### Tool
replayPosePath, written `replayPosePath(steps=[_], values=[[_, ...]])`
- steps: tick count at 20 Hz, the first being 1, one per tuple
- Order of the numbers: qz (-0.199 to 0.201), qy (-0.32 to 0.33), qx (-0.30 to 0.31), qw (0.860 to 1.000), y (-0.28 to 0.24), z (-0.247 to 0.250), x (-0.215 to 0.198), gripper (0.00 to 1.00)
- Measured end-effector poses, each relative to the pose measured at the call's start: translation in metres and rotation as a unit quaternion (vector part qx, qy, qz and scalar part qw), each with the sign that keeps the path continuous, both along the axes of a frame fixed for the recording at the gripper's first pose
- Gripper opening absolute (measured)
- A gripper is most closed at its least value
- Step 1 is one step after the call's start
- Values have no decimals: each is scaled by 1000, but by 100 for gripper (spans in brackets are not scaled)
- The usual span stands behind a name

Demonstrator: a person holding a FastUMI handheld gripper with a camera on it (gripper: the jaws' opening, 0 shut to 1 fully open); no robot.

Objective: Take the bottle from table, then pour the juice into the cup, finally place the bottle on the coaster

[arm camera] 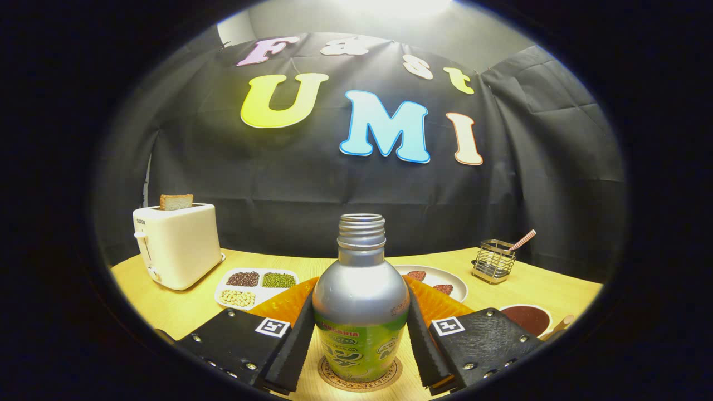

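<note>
Bottle [360,312] stands upright on the round coaster [359,377], uncapped, between the jaws of the gripper [360,340], which bracket its lower body, one on each side. The pads look right at the bottle's sides, but I cannot tell if both actually press or if a hair of gap is left; no clear dent or daylight either way. Judging by the bottle seated on the coaster, this is likely the last step, the release. Risks from here: if the jaws part unevenly, one pad drags the bottle and tips it, and the open neck would spill any juice left. If the gripper pulls back before the jaws clear, a pad can catch the bottle's rounded shoulder and slide it off the coaster. The bottle's base seems roughly centred on the coaster, though its near rim is partly cut off, so the margin is unsure. Just right of the bottle, near the right pad, sits a cup [526,318] with dark liquid; a wide swing out could knock it. Behind the bottle on the table [167,306]: a white plate [457,287] with reddish bits, and to the bottle's left a tray of beans [255,287]. Farther left a toaster [177,245] holds a slice, and far right a wire holder [493,260] stands, both well apart from the bottle, low risk.
</note>
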State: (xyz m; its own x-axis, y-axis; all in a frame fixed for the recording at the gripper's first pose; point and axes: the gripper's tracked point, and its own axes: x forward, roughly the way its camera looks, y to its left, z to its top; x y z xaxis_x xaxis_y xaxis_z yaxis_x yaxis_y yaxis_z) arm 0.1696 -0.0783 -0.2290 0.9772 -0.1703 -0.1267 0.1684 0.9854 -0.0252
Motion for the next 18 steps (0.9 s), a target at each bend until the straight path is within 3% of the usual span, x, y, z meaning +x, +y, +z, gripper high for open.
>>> replayPosePath(steps=[2, 5, 10, 18], values=[[18, -5, -9, 1000, 5, 6, 1, 81], [10, -12, -26, 1000, -1, 21, -8, 99], [24, -70, -19, 997, -3, 94, -29, 99], [60, -89, -26, 994, -10, 220, -73, 99]])
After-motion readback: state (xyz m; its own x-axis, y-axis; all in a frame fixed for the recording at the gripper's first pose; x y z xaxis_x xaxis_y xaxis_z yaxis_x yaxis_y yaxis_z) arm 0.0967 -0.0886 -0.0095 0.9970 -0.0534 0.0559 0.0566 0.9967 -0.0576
